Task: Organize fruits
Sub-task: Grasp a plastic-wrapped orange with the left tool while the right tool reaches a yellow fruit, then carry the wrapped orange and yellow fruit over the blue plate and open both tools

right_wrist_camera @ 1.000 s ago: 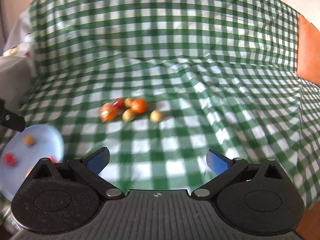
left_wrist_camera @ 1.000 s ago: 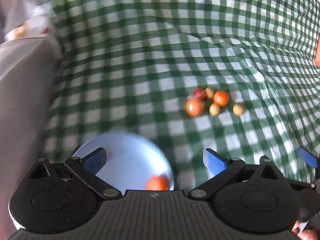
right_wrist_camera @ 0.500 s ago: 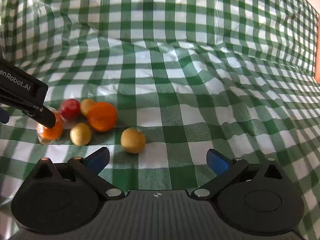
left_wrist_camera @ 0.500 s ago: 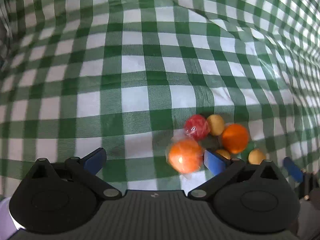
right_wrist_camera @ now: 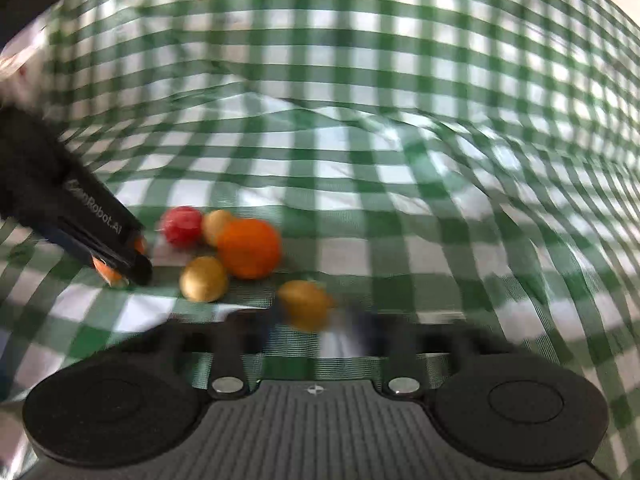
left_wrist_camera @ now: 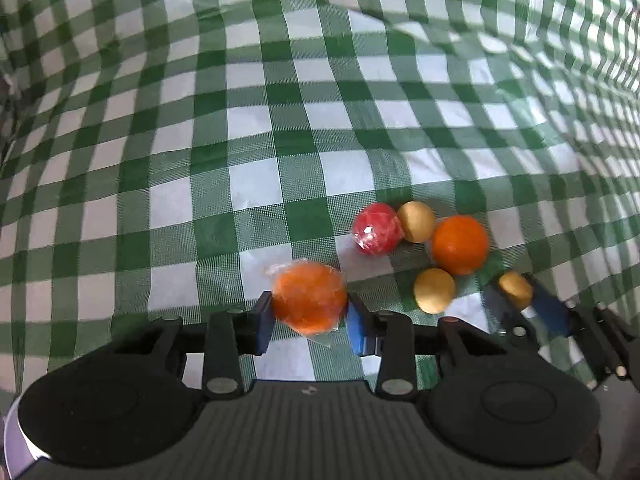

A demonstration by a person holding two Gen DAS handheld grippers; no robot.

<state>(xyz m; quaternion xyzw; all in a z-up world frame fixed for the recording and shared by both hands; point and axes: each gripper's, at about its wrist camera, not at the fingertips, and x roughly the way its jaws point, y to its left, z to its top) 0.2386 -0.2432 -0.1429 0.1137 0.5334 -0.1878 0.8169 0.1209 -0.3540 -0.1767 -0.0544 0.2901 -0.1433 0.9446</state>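
Observation:
A cluster of fruits lies on the green checked cloth. My left gripper has its jaws closing on a plastic-wrapped orange fruit, and both blue pads touch its sides. To the right, my right gripper has its jaws closing on a small yellow fruit. In the right wrist view that gripper is blurred around the same yellow fruit. Lying free are a wrapped red fruit, a bare orange and two yellow fruits.
The cloth rises in folds behind the fruits. A pale rim peeks out at the bottom left corner of the left wrist view. The left gripper's black body reaches in from the left beside the red fruit.
Both grippers came down to the fruit cluster. Their jaws went from wide apart to closed, the left around the wrapped orange fruit and the right around a small yellow fruit. The blue plate left both views.

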